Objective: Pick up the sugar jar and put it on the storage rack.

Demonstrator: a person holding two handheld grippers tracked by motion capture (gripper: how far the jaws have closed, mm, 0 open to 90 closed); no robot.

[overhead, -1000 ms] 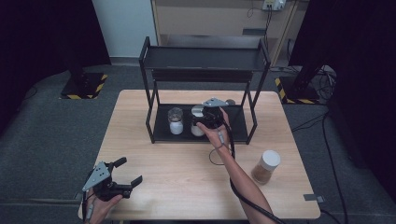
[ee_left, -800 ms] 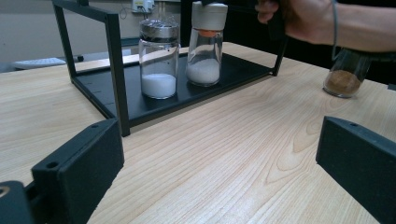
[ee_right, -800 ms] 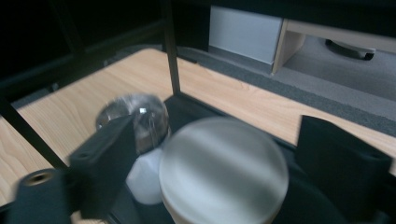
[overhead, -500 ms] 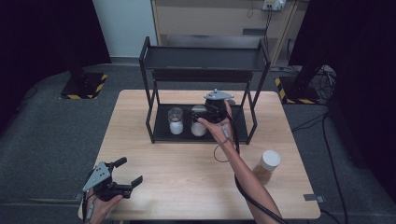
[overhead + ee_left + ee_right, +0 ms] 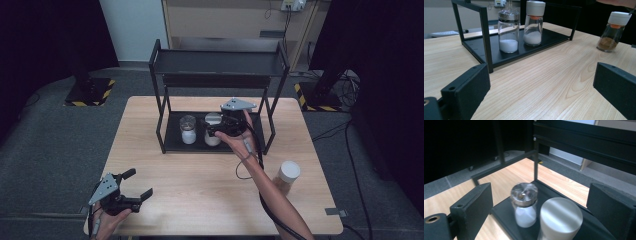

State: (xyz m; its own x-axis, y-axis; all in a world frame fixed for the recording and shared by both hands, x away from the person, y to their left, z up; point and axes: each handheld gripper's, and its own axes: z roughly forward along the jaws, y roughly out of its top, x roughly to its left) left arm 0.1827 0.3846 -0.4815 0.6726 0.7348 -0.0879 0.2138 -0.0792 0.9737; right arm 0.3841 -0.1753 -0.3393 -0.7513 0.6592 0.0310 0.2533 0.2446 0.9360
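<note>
Left gripper view | two jars (image 5: 508, 31) | white powder | rack (image 5: 549, 37)

- High view looks forward and down over the whole table (image 5: 200, 175).
- Left gripper view sits low, far from the black rack (image 5: 486, 50).
- Right gripper view looks down close on the rack's two jars (image 5: 524, 202), shared by all.

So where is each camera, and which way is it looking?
High view: above the table, looking forward and down on the black rack; both forearms, left tongs and right tongs show.
Left gripper view: low over the table, facing the white-capped jar across it; open jaws show.
Right gripper view: above that jar, looking down; open jaws show.
All three share the jar.
</note>
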